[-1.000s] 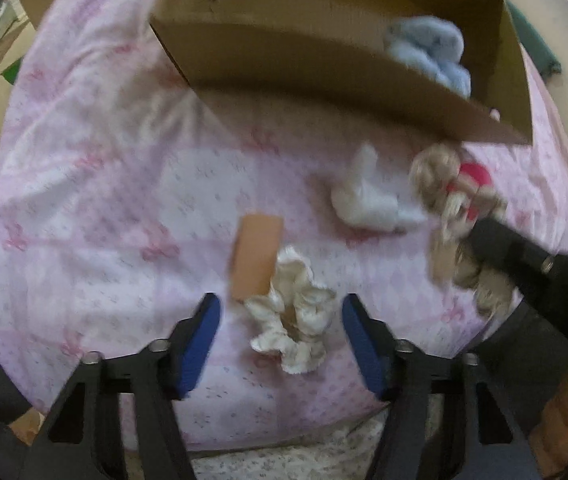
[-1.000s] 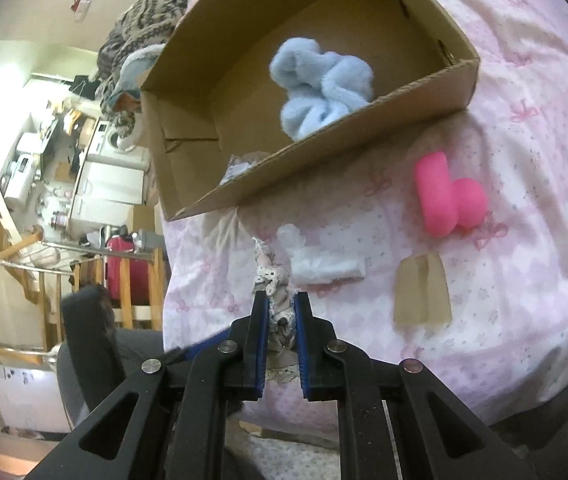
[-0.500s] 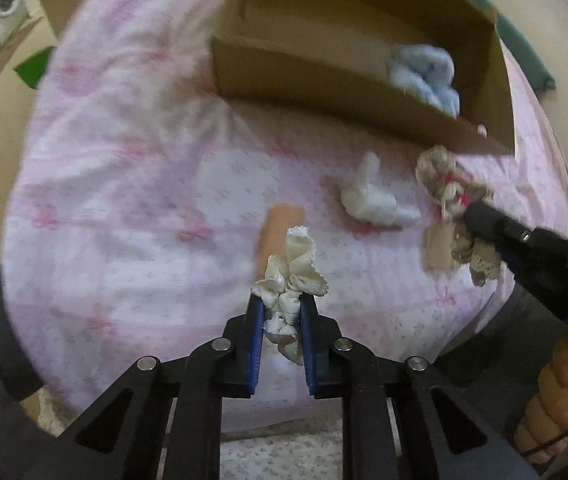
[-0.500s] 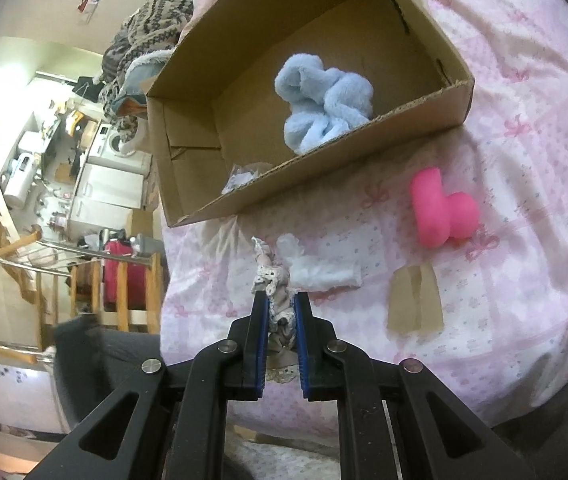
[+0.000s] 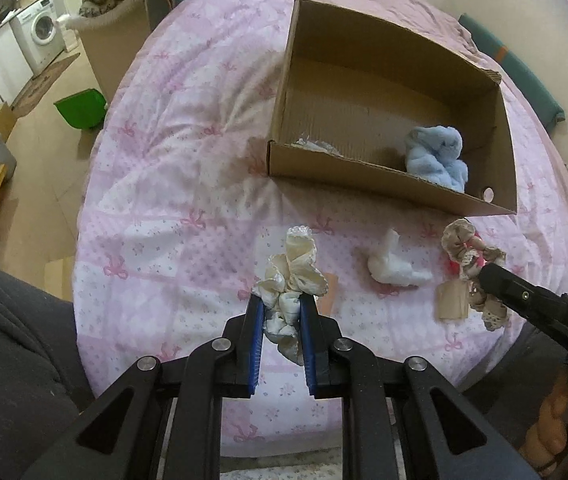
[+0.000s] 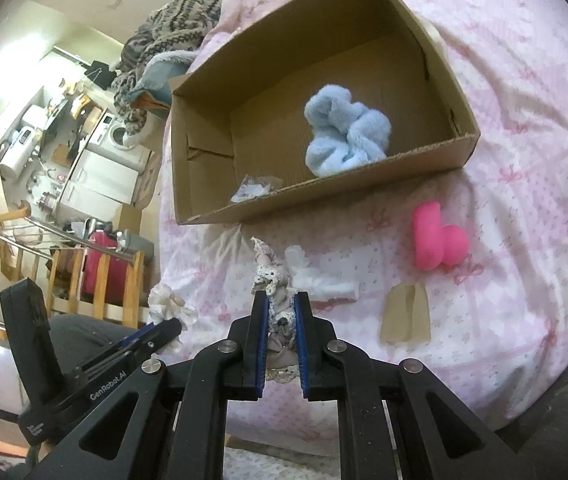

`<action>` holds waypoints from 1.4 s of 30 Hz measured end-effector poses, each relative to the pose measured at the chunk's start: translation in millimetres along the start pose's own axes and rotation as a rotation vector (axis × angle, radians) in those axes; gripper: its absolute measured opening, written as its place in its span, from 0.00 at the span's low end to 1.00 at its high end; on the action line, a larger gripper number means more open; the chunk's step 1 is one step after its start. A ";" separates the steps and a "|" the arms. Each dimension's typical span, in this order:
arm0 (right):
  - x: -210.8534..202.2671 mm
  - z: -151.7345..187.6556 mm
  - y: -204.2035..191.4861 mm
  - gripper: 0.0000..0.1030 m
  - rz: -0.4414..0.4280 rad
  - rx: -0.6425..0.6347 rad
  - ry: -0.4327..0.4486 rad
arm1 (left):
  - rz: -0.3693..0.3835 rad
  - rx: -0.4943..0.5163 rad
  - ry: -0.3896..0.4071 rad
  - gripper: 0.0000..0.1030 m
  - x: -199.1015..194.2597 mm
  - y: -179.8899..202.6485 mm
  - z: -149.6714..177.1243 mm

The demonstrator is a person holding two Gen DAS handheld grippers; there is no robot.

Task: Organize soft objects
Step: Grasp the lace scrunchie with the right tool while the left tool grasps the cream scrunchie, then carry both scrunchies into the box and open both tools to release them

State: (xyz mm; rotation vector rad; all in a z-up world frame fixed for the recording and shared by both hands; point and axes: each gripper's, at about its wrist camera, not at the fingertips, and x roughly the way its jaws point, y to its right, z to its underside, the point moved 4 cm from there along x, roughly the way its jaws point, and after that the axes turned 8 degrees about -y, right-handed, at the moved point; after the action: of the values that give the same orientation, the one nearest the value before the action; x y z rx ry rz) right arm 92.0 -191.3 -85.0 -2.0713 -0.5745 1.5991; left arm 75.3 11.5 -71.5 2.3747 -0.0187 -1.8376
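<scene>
My left gripper [image 5: 282, 300] is shut on a cream lace scrunchie [image 5: 293, 270] and holds it above the pink bedspread. My right gripper [image 6: 282, 298] is shut on a beige lace scrunchie [image 6: 268, 276]; it also shows in the left wrist view [image 5: 468, 254]. An open cardboard box [image 5: 387, 182] lies ahead with a fluffy blue scrunchie [image 5: 437, 156] and a small white item [image 6: 254, 189] inside. A white cloth [image 5: 393, 266] lies on the bed between the grippers. A pink soft toy [image 6: 437, 242] lies right of the box front.
Two brown cardboard tags [image 6: 405, 314] [image 5: 331, 294] lie on the bedspread [image 5: 188, 184]. The bed edge drops to the floor at the left, with a green bin [image 5: 82, 108] and a washing machine [image 5: 42, 32]. A pile of knitted clothes [image 6: 164, 48] lies behind the box.
My left gripper closed on the cream scrunchie, lifted it off the bed and pulled back from the box. My right gripper stayed shut on the beige scrunchie and barely moved.
</scene>
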 end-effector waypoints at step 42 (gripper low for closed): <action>-95.0 -88.8 -9.5 0.14 0.052 -0.118 0.249 | -0.031 0.086 0.254 0.15 -70.9 26.5 -122.9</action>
State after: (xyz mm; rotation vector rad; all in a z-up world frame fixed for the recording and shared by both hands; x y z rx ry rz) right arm 155.2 -247.8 14.0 -2.3456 -0.5407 1.3336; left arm 177.7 4.5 29.9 2.6642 -0.0346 -1.5632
